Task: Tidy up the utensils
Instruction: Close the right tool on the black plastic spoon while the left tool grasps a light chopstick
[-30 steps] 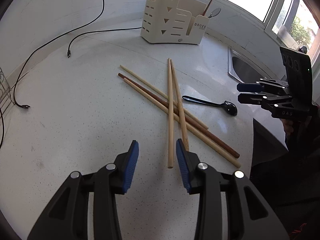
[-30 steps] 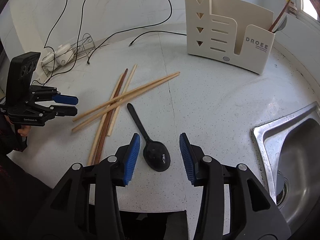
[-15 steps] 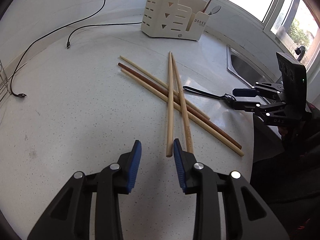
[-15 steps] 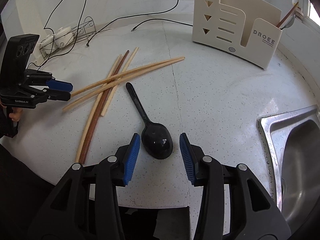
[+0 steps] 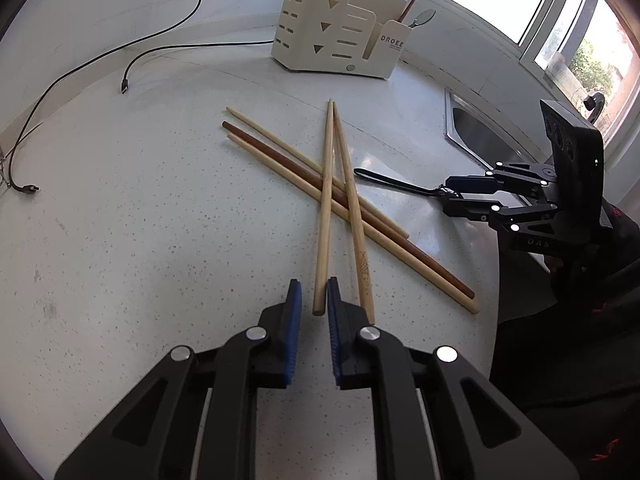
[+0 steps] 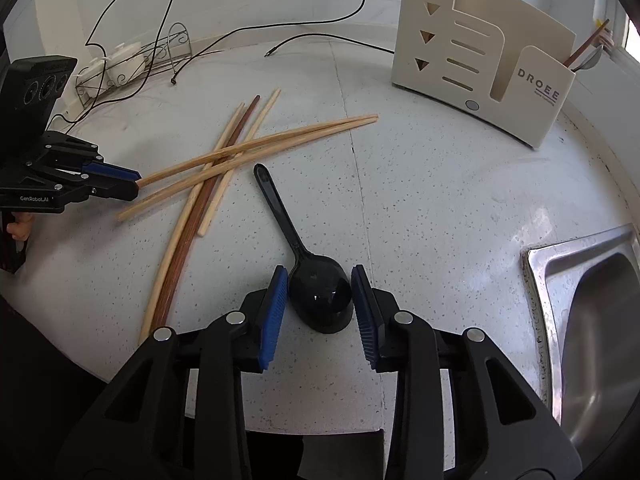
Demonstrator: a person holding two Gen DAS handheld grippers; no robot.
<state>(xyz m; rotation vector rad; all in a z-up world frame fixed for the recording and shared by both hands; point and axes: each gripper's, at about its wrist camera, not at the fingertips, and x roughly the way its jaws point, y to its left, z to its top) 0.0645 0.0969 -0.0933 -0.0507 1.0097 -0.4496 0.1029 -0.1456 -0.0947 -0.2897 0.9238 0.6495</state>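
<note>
Utensils lie on the speckled surface [image 6: 440, 200] before the cream holder [image 6: 480, 52]. Left claw [image 5: 314, 292] is closing around one light chopstick [image 5: 325, 200], pads not yet pressing. Right claw [image 6: 320, 280] is closing around the black spoon [image 6: 316, 292] bowl, pads just beside it.

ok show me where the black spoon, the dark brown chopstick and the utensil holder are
black spoon [image 6: 320, 300]: right wrist view, on its bowl.
dark brown chopstick [image 5: 276, 151]: left wrist view, on the shaft towards its far end.
utensil holder [image 6: 472, 64]: right wrist view, on its slotted front wall.
</note>
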